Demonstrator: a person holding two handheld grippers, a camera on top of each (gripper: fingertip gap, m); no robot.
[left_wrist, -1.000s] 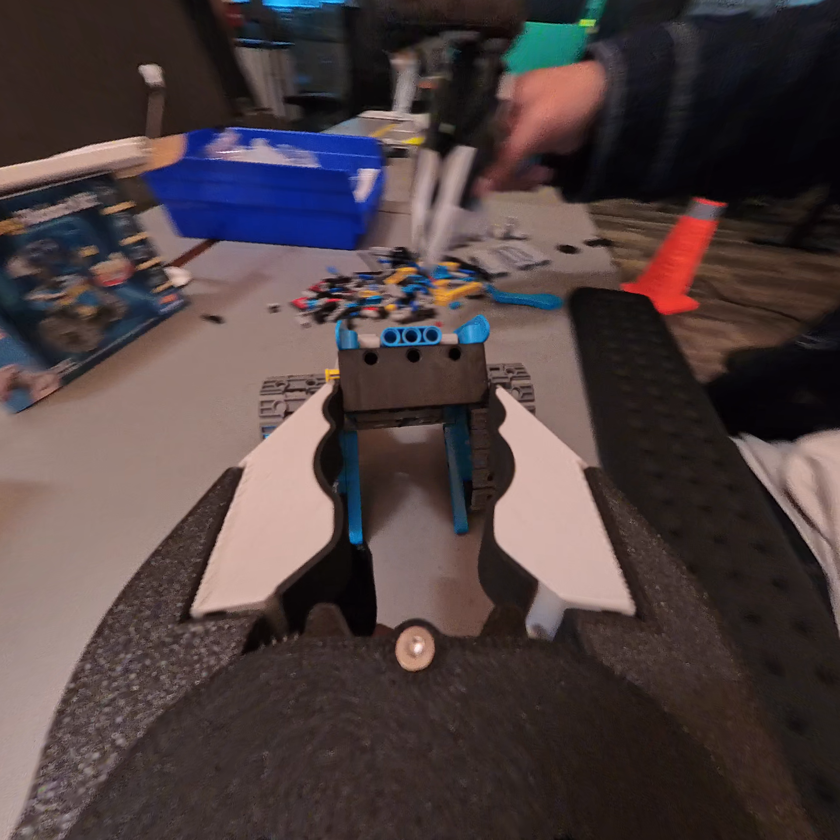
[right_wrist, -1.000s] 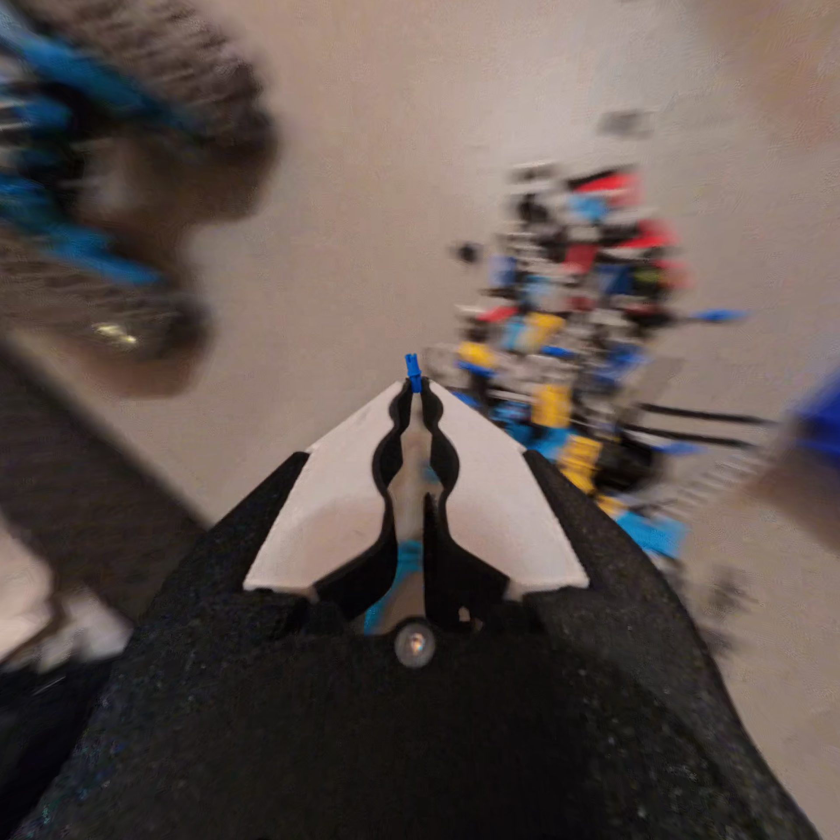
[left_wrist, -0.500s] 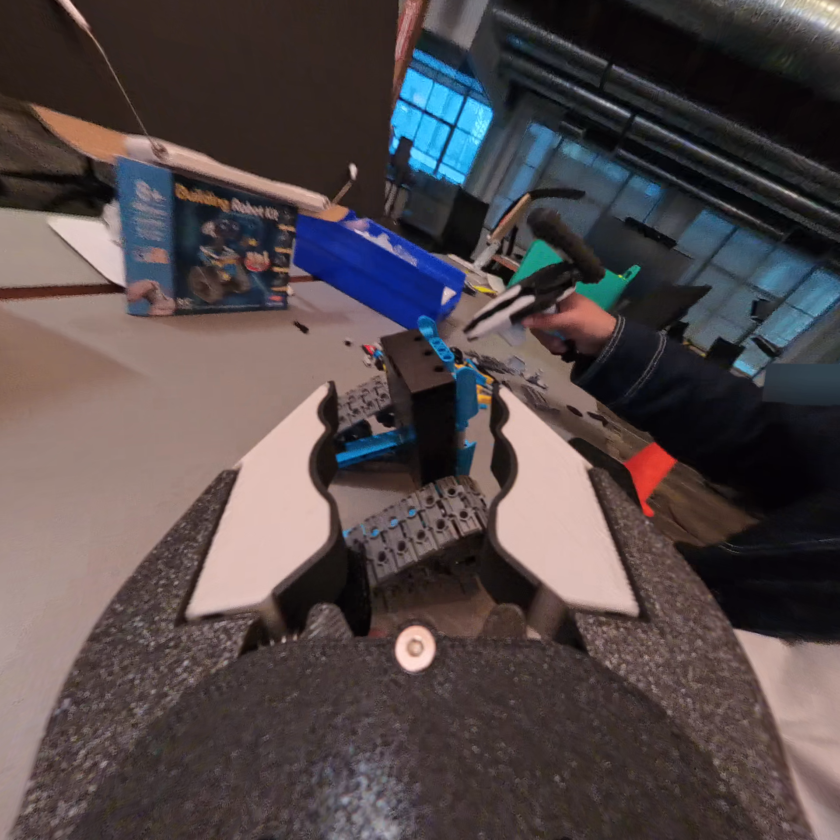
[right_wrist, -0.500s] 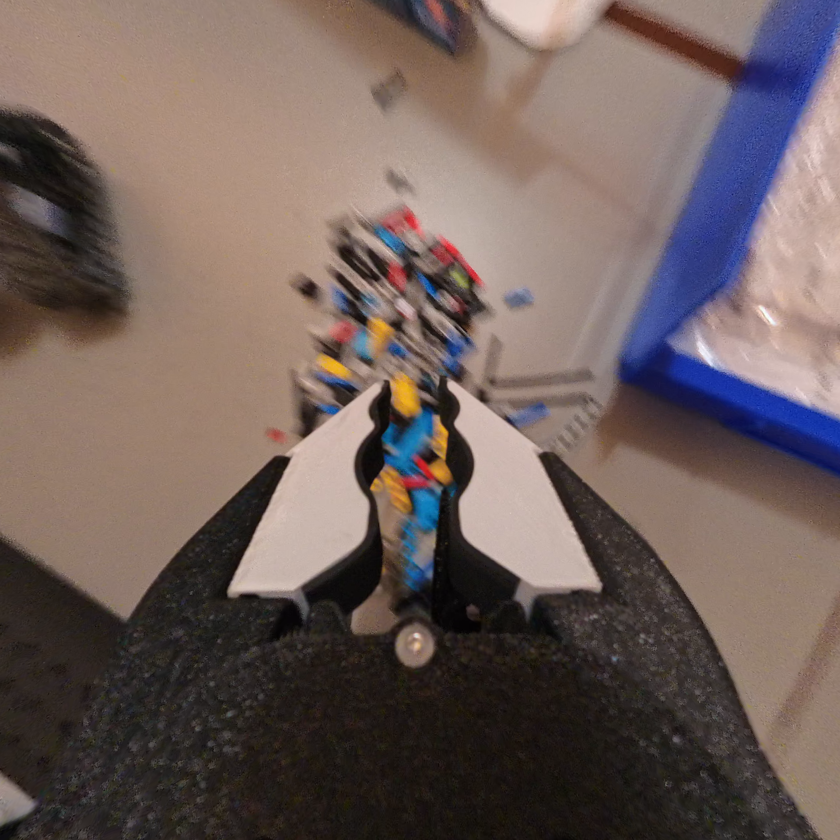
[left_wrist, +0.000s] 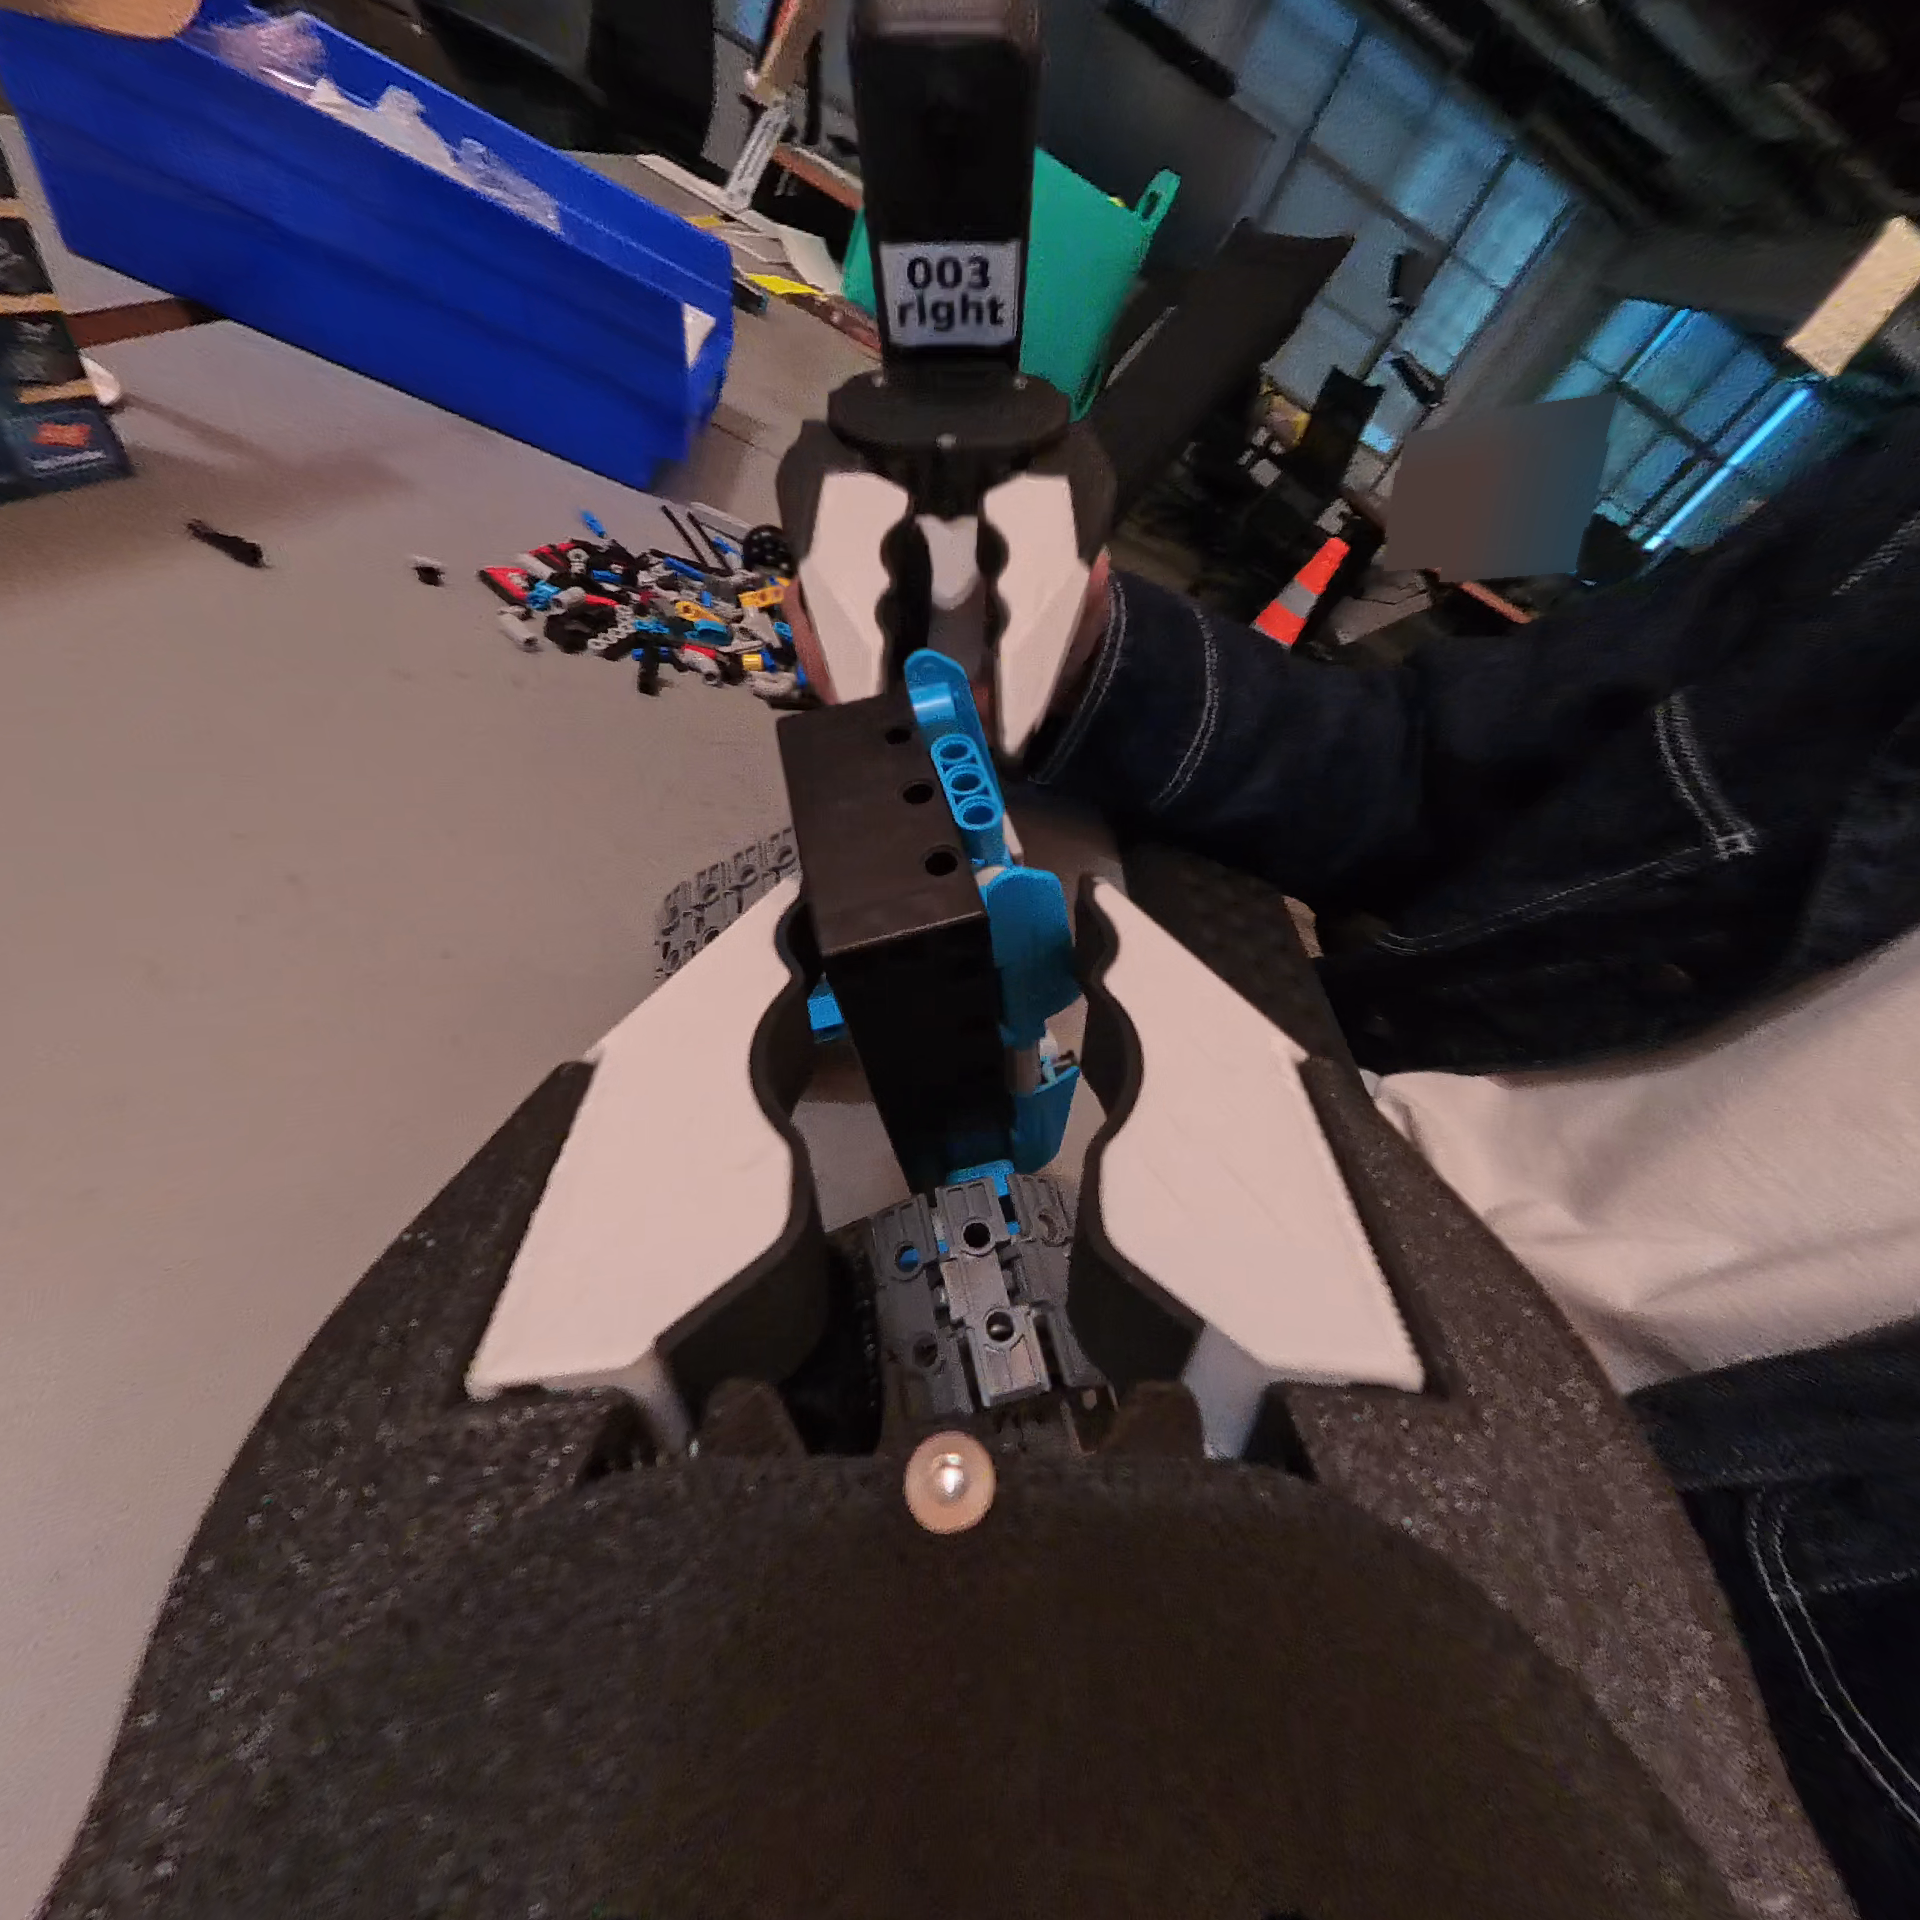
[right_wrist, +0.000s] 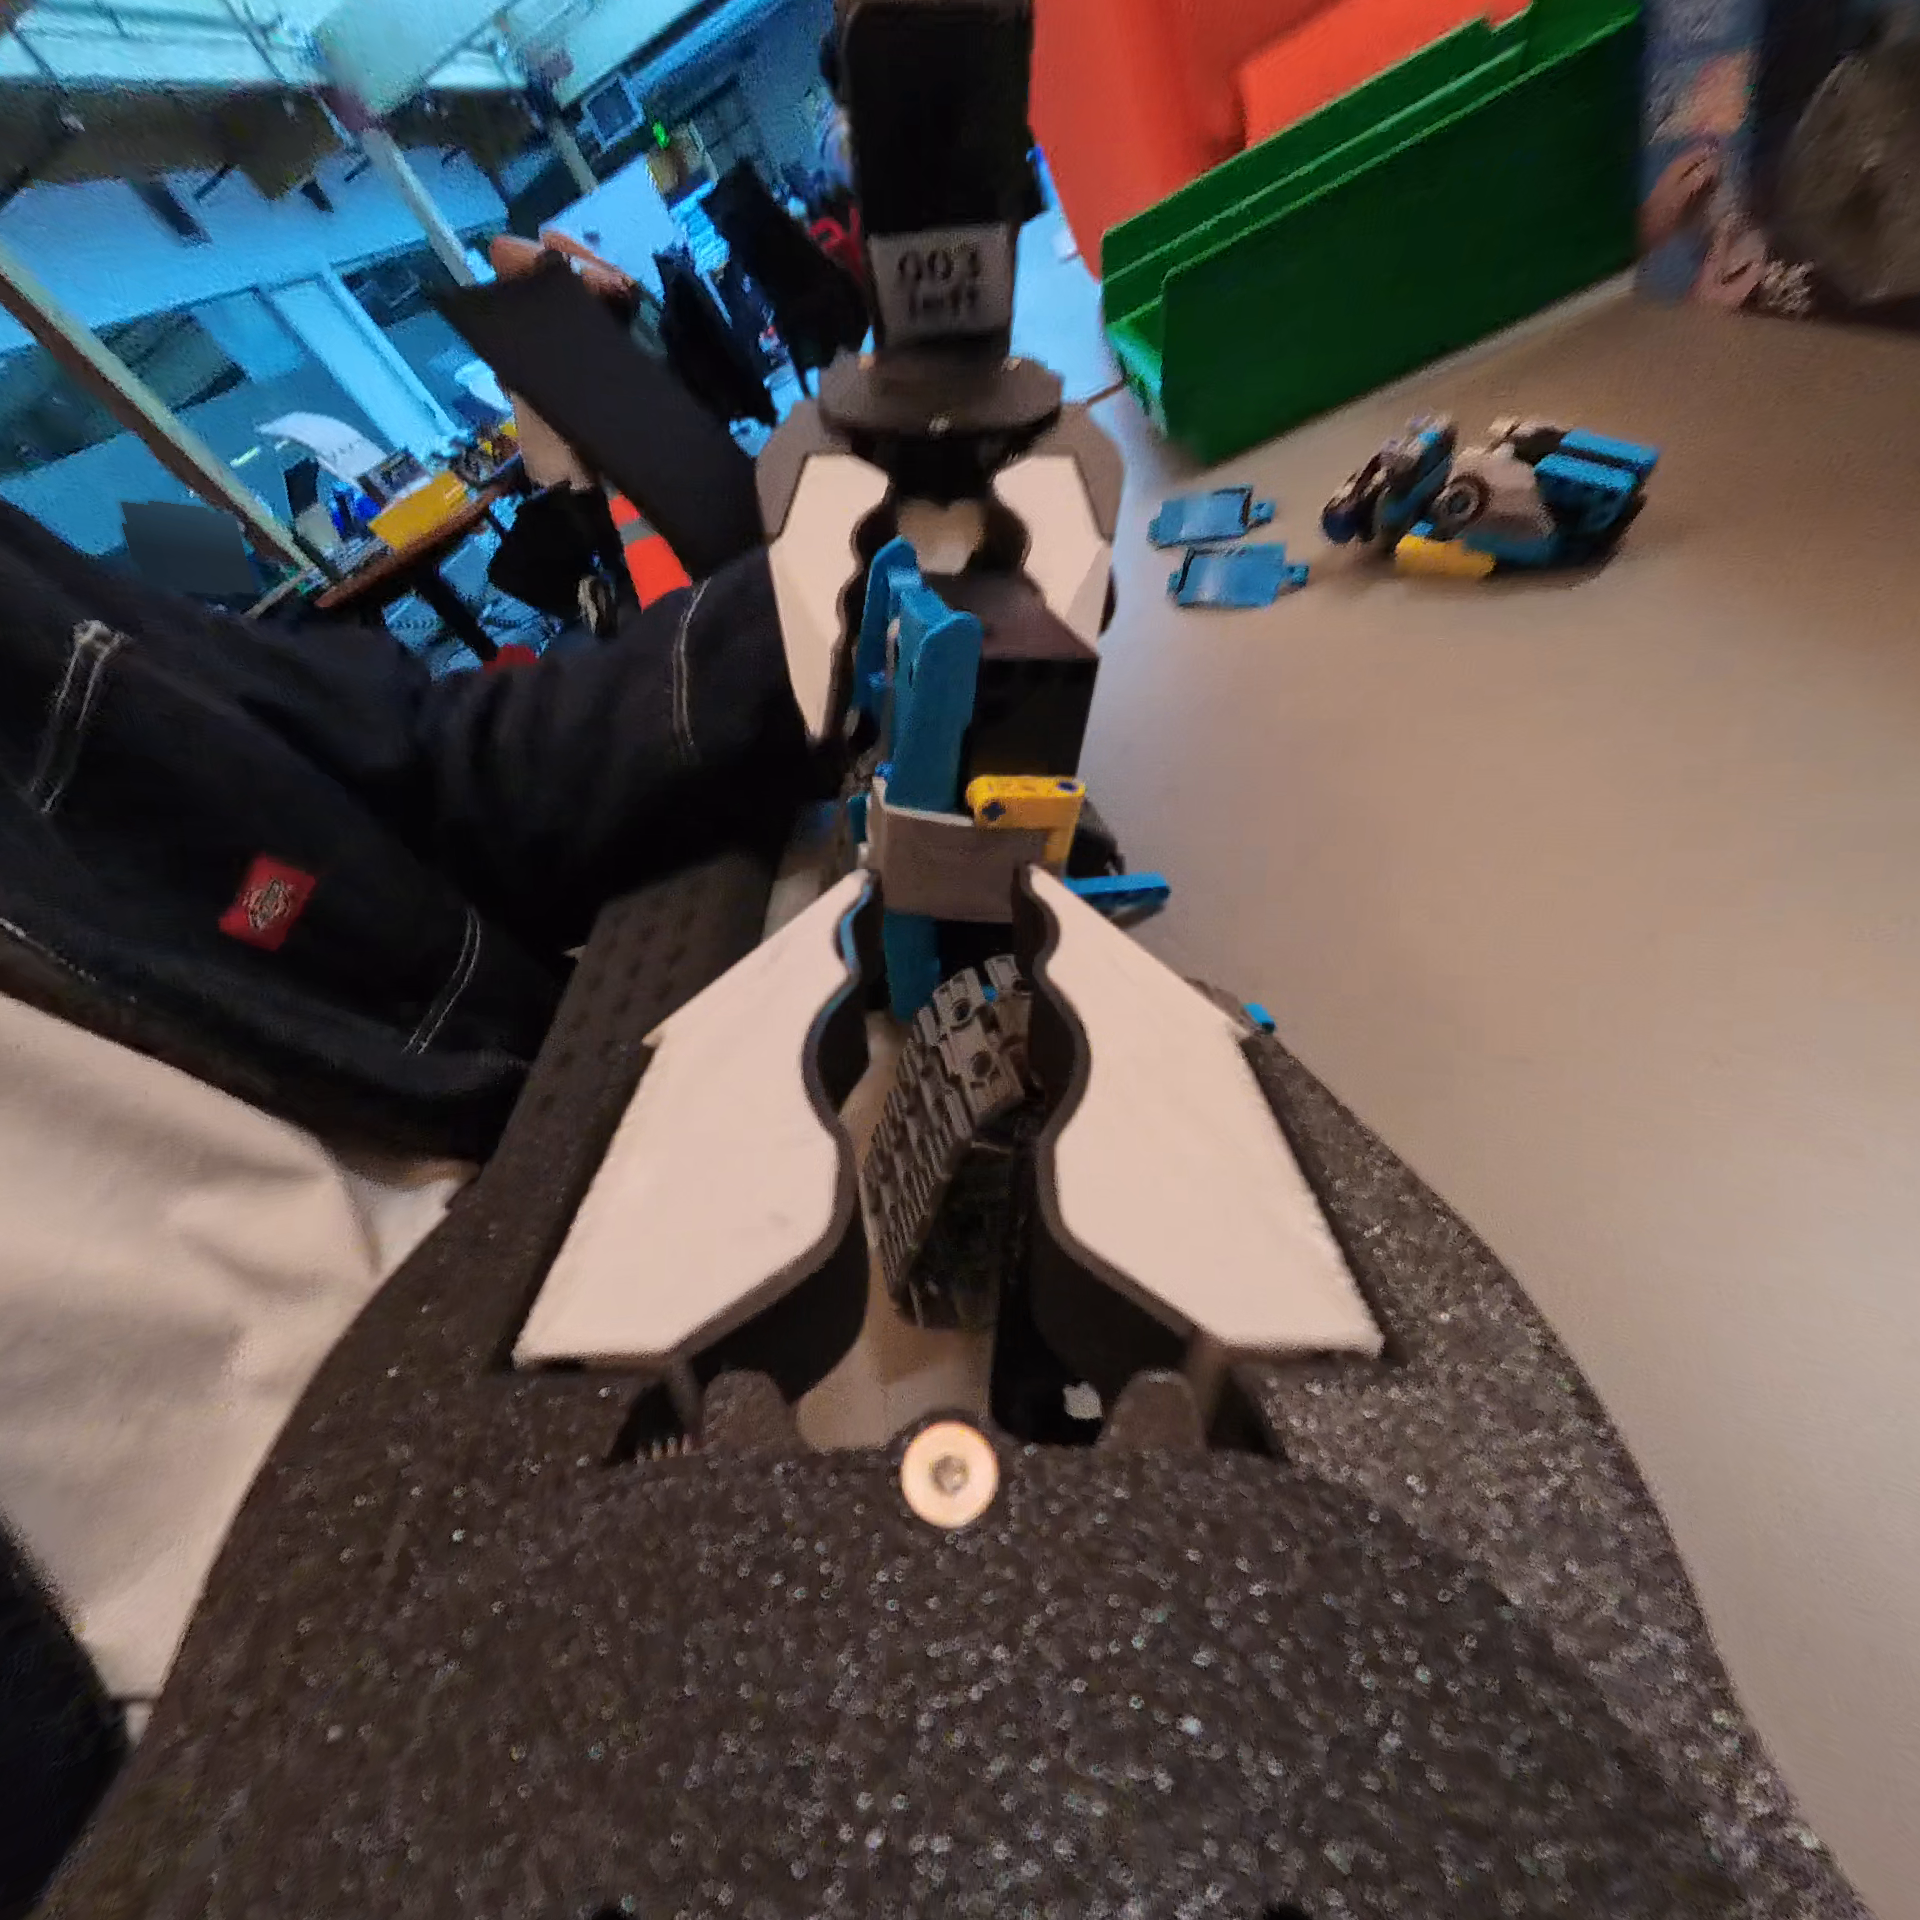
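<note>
With the tracked brick model (left_wrist: 925, 997) clamped from opposite ends above the table (left_wrist: 312, 935) by the left gripper (left_wrist: 940, 914) and right gripper (right_wrist: 945, 894), brick joints could be separated by opposed pulling.

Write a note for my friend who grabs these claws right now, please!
Left claw: shut on the toy robot, gripping its black block.
Right claw: shut on the same toy's grey part, from the opposite end.
The toy robot is tipped on its side, with its tracks on.
Loose pieces lie piled on the table near the blue bin.
</note>
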